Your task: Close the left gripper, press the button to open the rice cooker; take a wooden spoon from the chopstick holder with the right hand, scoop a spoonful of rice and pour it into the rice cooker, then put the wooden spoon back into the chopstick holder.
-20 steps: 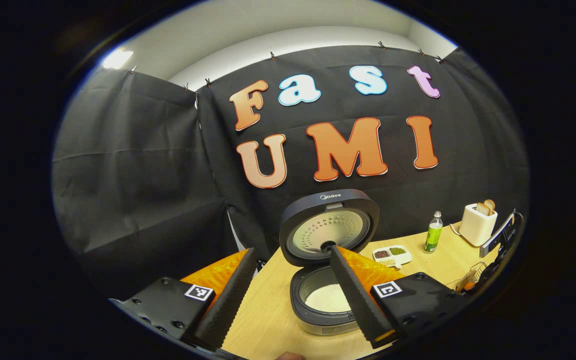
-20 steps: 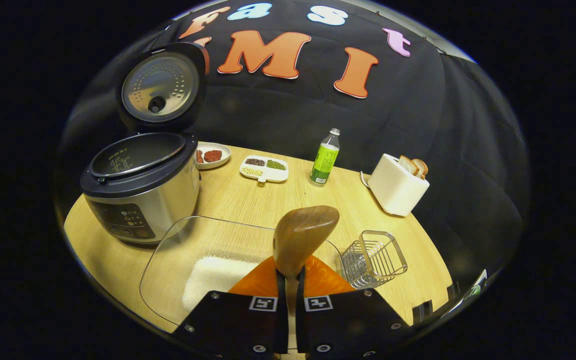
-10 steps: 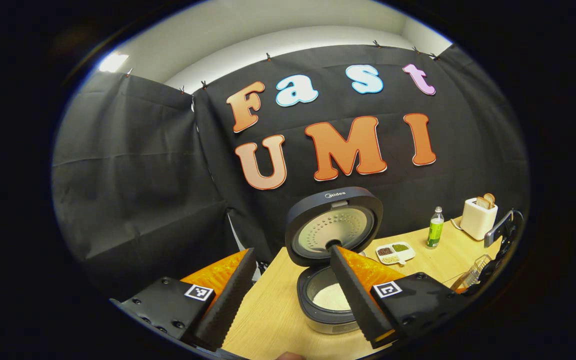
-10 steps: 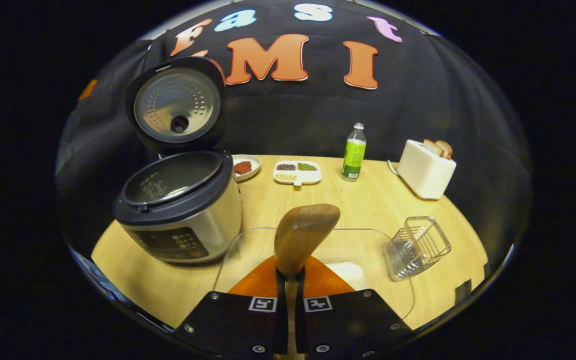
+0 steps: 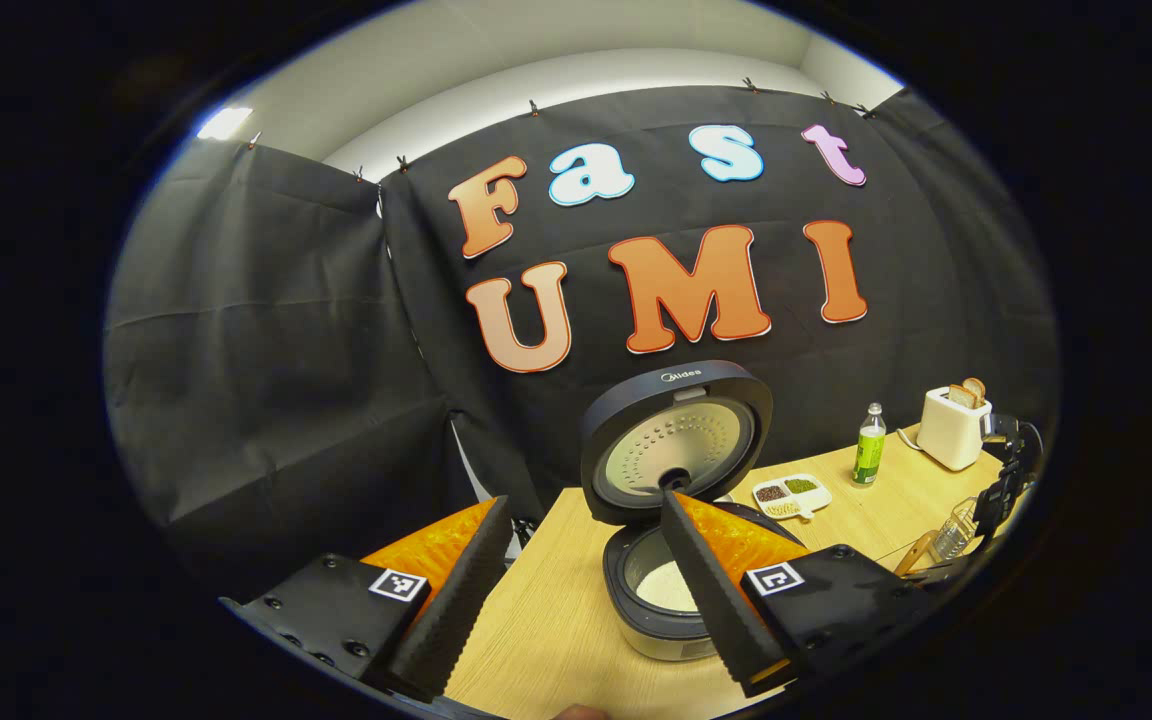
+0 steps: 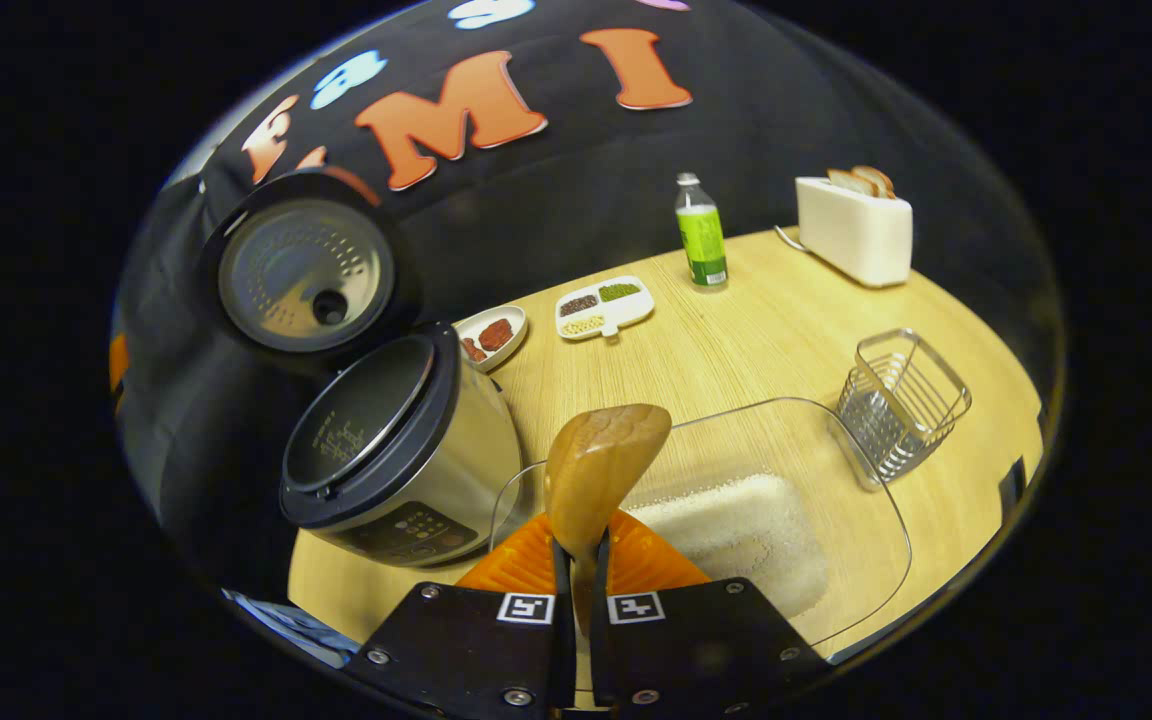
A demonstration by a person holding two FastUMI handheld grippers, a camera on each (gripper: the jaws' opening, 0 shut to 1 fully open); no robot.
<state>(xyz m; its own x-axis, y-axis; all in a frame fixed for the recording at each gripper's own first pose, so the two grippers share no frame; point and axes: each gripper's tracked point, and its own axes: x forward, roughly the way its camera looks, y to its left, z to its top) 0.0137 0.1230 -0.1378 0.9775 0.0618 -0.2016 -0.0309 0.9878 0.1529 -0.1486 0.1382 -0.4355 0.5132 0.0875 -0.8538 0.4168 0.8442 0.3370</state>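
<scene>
Right gripper clamping wooden spoon, hovering over clear rice tray. Left gripper hanging spread apart near opened rice cooker.

A silver rice cooker with a dark rim stands on the wooden table, its round lid raised upright to show a perforated metal inner face. In the left gripper view, white rice lies in the bottom of its pot. A brown wooden spoon is clamped by its handle, bowl up, above a clear container holding white rice. An empty wire chopstick holder stands just beside the container.
</scene>
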